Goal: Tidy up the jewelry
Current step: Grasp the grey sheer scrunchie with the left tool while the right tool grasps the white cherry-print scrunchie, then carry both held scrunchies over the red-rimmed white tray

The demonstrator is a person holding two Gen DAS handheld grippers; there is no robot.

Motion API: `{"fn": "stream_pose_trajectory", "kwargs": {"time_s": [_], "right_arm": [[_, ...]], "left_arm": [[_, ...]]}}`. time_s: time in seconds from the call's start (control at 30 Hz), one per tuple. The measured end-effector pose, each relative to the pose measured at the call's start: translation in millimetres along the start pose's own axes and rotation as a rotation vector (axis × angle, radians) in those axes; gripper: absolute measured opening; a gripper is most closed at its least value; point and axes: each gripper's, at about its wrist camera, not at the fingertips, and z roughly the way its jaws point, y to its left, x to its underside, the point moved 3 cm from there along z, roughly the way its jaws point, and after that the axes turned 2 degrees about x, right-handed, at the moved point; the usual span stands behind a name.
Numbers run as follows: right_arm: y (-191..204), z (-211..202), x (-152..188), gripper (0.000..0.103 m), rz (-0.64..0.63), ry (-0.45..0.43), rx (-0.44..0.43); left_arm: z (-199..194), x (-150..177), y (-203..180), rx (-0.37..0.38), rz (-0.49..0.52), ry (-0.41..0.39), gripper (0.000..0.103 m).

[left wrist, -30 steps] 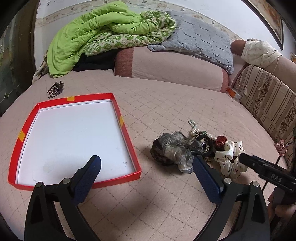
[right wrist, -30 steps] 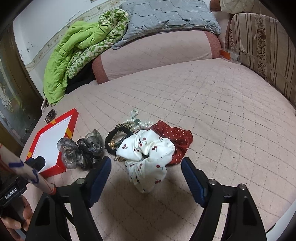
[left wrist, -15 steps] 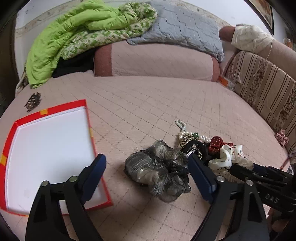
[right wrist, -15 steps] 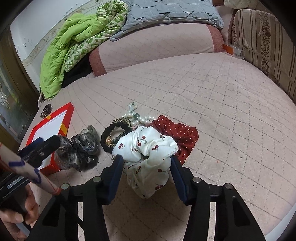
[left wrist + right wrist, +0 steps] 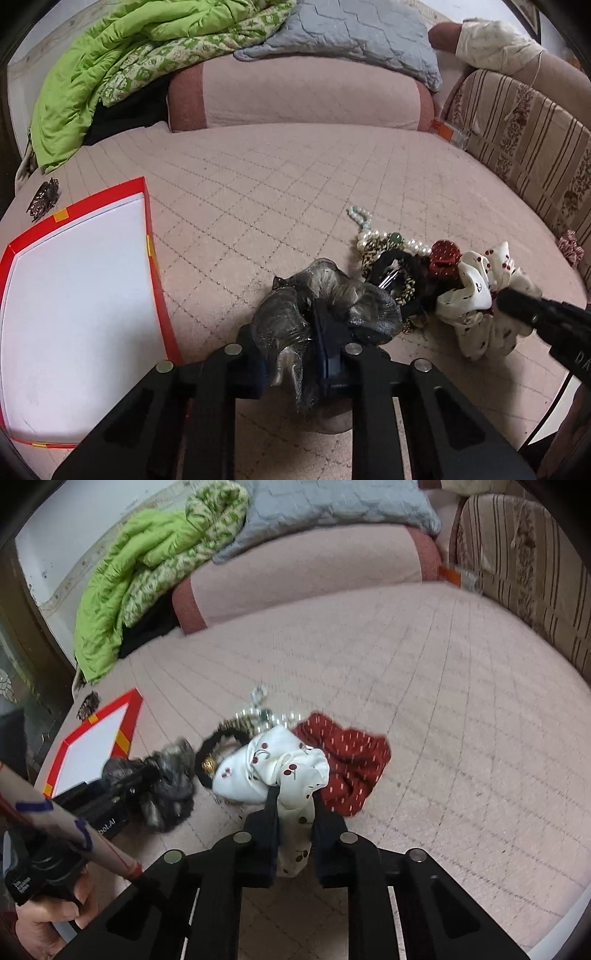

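Closed now, where both stood wide open a second ago: left gripper [image 5: 312, 332] clamped on the grey scrunchie [image 5: 328, 299], right gripper [image 5: 295, 812] clamped on the white cherry-print scrunchie [image 5: 273, 771]. Grey scrunchie bunched between the left fingers, just right of the red tray's [image 5: 162, 295] near right corner, on the pink quilted bed cover [image 5: 277, 177]. White scrunchie pinched at its near fold, resting against the red dotted scrunchie [image 5: 351, 760] on its right. Between the two held pieces, a tangle: black hair tie [image 5: 399, 266], pearl string [image 5: 373, 232] with a green bead, some gold-toned bits too small to name. Tray bare white inside, near the cover's left edge. Beyond the tray's far corner, a dark hair claw [image 5: 43, 199]. At the far edge, green quilt [image 5: 110, 62] and grey pillow [image 5: 354, 33] heaped on a pink bolster [image 5: 303, 96].
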Motion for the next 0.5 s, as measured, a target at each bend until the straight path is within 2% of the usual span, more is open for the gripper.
{"fn": "stream_pose_trajectory", "kwargs": {"time_s": [0.07,0.27,0.5], "right_arm": [[1,-10,-3,0.014,-0.010,-0.046,0.012],[0,-41,-11,0.014,0.007,-0.191,-0.027],[10,-46,-13,0.014,-0.001,-0.213,-0.052]], "left_arm": [[-8,-2,2,0.019,-0.009,-0.027,0.016],[-34,-12,0,0.048,-0.007,-0.118,0.016],[-51,-19,10,0.037,-0.029,-0.153,0.016]]}}
